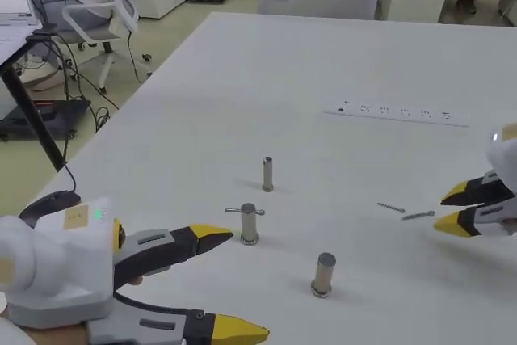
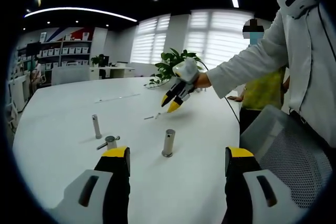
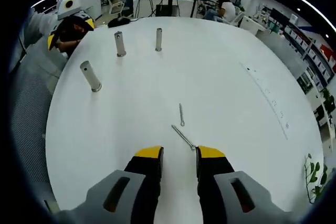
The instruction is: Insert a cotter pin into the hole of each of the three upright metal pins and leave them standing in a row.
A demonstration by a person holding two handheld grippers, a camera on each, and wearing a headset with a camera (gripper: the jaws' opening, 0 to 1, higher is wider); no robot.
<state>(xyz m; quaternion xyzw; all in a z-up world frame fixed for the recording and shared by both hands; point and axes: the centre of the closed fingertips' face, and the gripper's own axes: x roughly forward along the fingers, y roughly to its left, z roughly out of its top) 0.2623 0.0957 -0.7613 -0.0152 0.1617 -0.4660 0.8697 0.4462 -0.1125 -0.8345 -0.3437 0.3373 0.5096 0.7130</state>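
The left gripper (image 1: 242, 284), lower left of the head view, is wide open and empty; the right gripper (image 1: 443, 212), at the right edge, is slightly parted and empty beside two loose cotter pins (image 1: 418, 216); three metal pins (image 1: 267, 174) stand at centre.

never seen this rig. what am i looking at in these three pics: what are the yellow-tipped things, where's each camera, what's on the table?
No robot here: a person holds a two-jaw claw tool in each hand. The head view comes from a headset camera looking down at the white table. The two round pictures come from fisheye cameras riding on each claw, looking out along its yellow-tipped jaws. Three metal pins stand upright: the far pin, the middle pin, which already has a cotter pin through it, and the near pin. Two loose cotter pins lie just ahead of the right claw; a power strip lies further back. The left claw and the right claw both stand open, holding nothing.
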